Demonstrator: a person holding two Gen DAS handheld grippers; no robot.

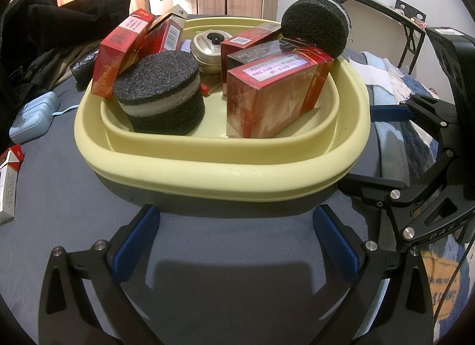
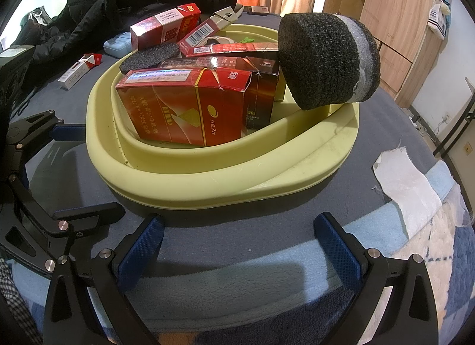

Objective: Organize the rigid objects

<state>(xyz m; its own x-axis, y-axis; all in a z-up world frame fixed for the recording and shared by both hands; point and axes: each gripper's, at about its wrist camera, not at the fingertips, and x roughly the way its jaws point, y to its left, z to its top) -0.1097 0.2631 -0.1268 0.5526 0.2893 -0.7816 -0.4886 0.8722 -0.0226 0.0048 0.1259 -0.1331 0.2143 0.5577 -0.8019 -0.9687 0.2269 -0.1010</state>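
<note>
Nearest, the left gripper [image 1: 234,241] and the right gripper [image 2: 237,244] both stand spread wide and hold nothing, above the grey bed cover just short of the yellow tub [image 1: 225,179]. Inside the tub sit red cartons [image 1: 276,98], a foam puck [image 1: 160,92] and a metal tin [image 1: 207,48]; a second foam puck [image 2: 329,60] leans on its far rim.

My right tool [image 2: 237,244]: fingers spread, empty, hovering over the bed [image 2: 371,125] just short of the yellow tray [image 2: 207,187]. In tray: red carton [image 2: 181,107] at the near rim, dark carton [image 2: 262,90] behind it, more red boxes beyond. Black foam puck [image 2: 326,60] tilted on the right rim. White cloth [image 2: 406,181] at bed's right edge.
</note>
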